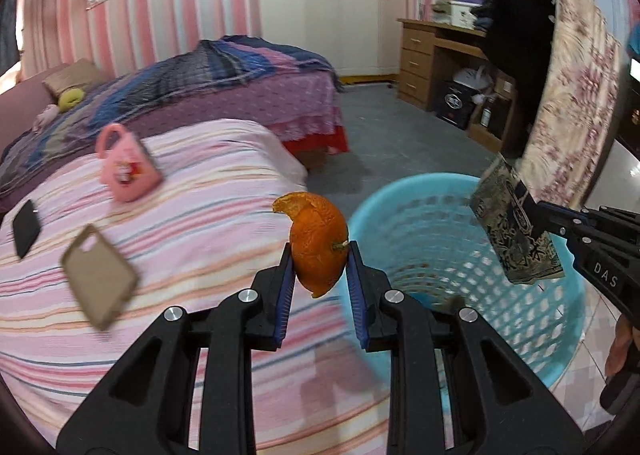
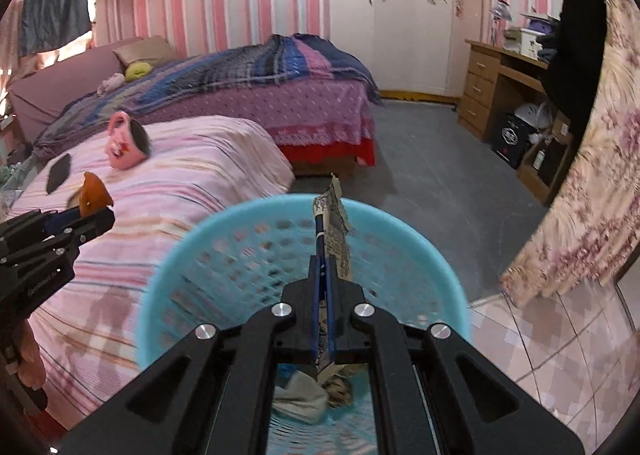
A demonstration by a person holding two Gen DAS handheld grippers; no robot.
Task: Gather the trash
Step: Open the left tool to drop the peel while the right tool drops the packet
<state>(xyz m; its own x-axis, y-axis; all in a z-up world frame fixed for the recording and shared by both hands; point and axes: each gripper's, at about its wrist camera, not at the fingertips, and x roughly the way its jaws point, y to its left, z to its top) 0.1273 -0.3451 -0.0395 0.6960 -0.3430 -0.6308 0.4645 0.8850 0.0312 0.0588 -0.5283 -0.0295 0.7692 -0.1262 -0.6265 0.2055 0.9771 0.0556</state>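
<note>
My left gripper (image 1: pixel 320 251) is shut on an orange peel (image 1: pixel 318 239) and holds it above the bed's edge, just left of the blue plastic basket (image 1: pixel 400 207). It also shows in the right wrist view (image 2: pixel 94 211), with the peel (image 2: pixel 93 193). My right gripper (image 2: pixel 326 227) is shut on a flat patterned wrapper (image 2: pixel 340 231) and holds it over the basket (image 2: pixel 440 255). The wrapper (image 1: pixel 516 231) hangs over the basket's right rim in the left wrist view. Crumpled trash (image 2: pixel 304 395) lies in the basket's bottom.
The striped pink bed (image 1: pixel 180 223) carries a pink mug (image 1: pixel 126 167), a tan phone case (image 1: pixel 100 275) and a black phone (image 1: pixel 26 227). A second bed (image 1: pixel 240 87), a wooden desk (image 1: pixel 424 59) and a floral curtain (image 1: pixel 576 103) stand around the grey floor.
</note>
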